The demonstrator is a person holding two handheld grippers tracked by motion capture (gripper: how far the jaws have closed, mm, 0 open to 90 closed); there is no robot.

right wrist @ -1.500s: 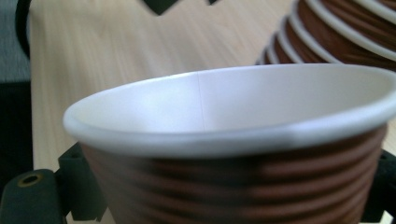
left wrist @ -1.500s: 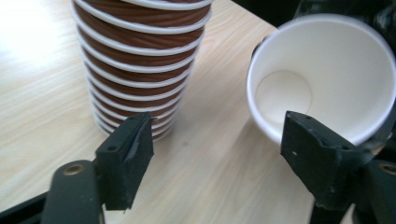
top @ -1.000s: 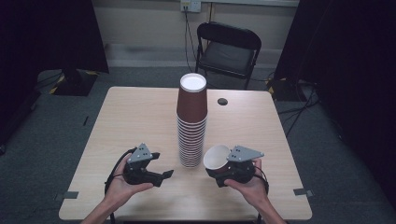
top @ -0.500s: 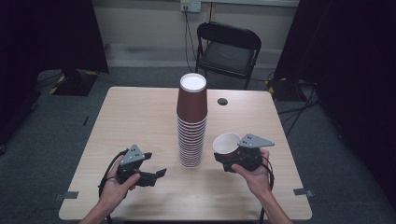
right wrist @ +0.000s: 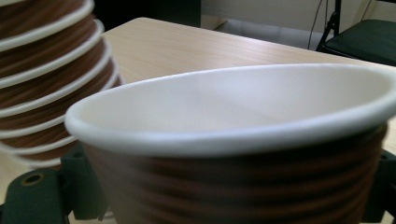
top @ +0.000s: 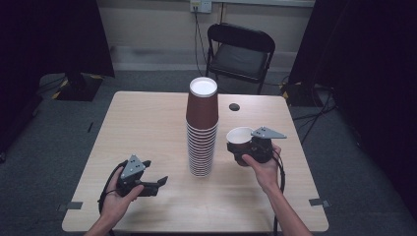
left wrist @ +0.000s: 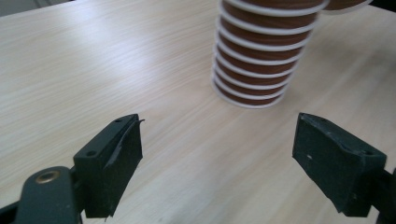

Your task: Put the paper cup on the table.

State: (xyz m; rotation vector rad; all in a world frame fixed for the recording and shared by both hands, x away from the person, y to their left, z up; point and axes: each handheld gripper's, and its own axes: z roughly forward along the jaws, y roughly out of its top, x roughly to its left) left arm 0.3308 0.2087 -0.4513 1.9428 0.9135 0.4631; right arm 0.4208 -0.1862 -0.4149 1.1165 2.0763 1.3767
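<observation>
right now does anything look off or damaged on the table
Nothing spilled. The tall cup stack stands upside down and upright. One oddity: the pad on the left gripper looks torn, its edge peeling. The right gripper holds a single cup.

A light wooden table (top: 147,123) with a pale grain stands on grey floor (top: 44,142), its top mostly bare. Near its middle a tall stack of brown paper cups (top: 201,128) with white rims stands upside down on the wood, the topmost cup's white base facing up; the left gripper view shows the lowest rims resting flat on the tabletop. Behind the stack and to its right, well apart from it, lies a small dark round disc (top: 234,106)
</observation>
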